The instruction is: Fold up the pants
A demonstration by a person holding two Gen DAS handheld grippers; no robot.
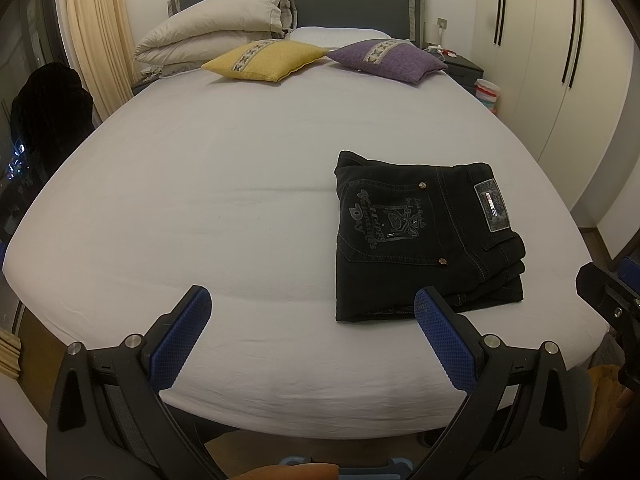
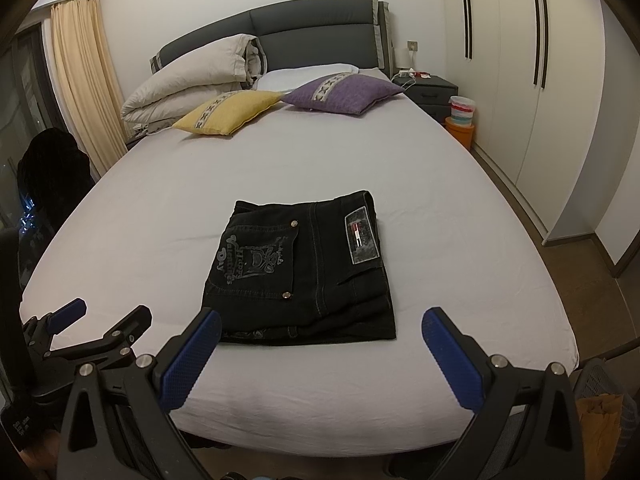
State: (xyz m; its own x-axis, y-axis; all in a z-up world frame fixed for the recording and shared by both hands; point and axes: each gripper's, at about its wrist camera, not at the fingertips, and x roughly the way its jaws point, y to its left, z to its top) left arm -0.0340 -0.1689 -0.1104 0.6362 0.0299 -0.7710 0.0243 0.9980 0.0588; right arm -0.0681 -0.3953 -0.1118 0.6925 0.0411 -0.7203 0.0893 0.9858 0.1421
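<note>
Black jeans [image 1: 424,236] lie folded into a compact stack on the white bed [image 1: 200,200], back pocket print and waist label facing up. In the right wrist view the jeans [image 2: 304,268] sit straight ahead near the foot of the bed [image 2: 460,240]. My left gripper [image 1: 312,308] is open and empty, held above the bed's near edge, left of the jeans. My right gripper [image 2: 322,328] is open and empty, just in front of the jeans' near edge, apart from them. The left gripper also shows at the lower left of the right wrist view [image 2: 104,316].
A yellow cushion [image 1: 264,60], a purple cushion [image 1: 388,58] and a folded duvet [image 1: 216,28] lie at the headboard end. A nightstand [image 2: 434,92] and stacked tubs [image 2: 462,116] stand right of the bed. Wardrobe doors [image 2: 540,100] line the right wall. A dark chair [image 2: 48,168] stands at the left.
</note>
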